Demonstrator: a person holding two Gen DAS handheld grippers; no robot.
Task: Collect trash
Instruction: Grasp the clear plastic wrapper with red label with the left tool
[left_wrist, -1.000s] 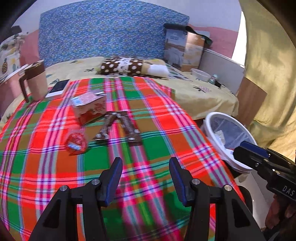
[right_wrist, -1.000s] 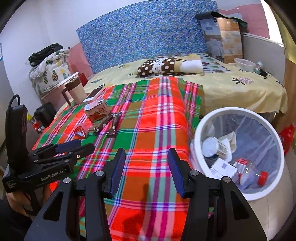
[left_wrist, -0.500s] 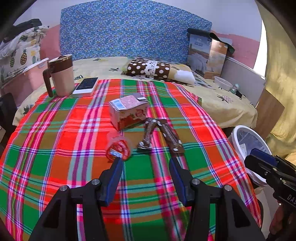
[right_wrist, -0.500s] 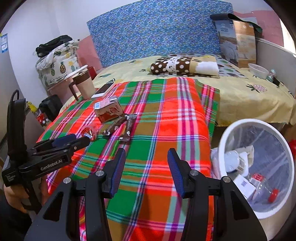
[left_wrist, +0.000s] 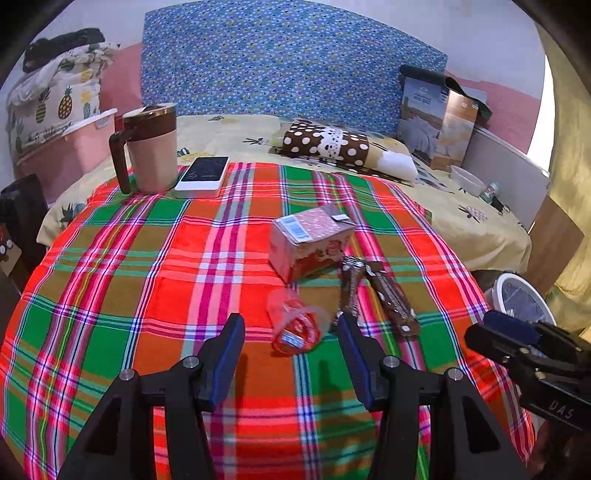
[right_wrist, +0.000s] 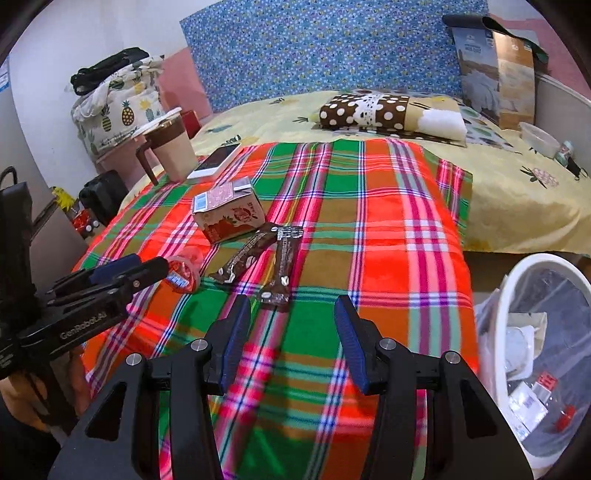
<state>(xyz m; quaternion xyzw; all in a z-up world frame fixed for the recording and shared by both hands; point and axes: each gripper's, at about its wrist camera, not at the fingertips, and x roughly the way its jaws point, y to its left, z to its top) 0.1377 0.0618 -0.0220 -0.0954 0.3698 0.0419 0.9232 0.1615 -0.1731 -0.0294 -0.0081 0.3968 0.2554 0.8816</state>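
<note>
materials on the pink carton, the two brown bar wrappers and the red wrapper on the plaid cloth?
Pink carton: looks like coated paperboard, with crisp folded edges and a printed, faintly glossy face. Brown bar wrappers: probably plastic or foil film, thin, crinkled, with bright highlights. Red wrapper: seems to be clear plastic film over red print, crumpled and see-through at its edges.

Plaid cloth (left_wrist: 110, 302) is lying over table, red and green with pink stripes. Pink mug (left_wrist: 149, 147) with brown lid and handle is standing upright at far edge. White phone (left_wrist: 204, 173) is lying flat just beside mug, dark screen facing up. Behind table, yellow bedsheet (right_wrist: 509, 206) with pineapples is covering bed. Brown polka-dot pillow (left_wrist: 325, 144) is lying on sheet. Blue flowery headboard (left_wrist: 280, 59) is standing behind. Printed box (right_wrist: 495, 74) is leaning near wall. Small white bowl (right_wrist: 539, 138) is sitting on sheet.
</note>
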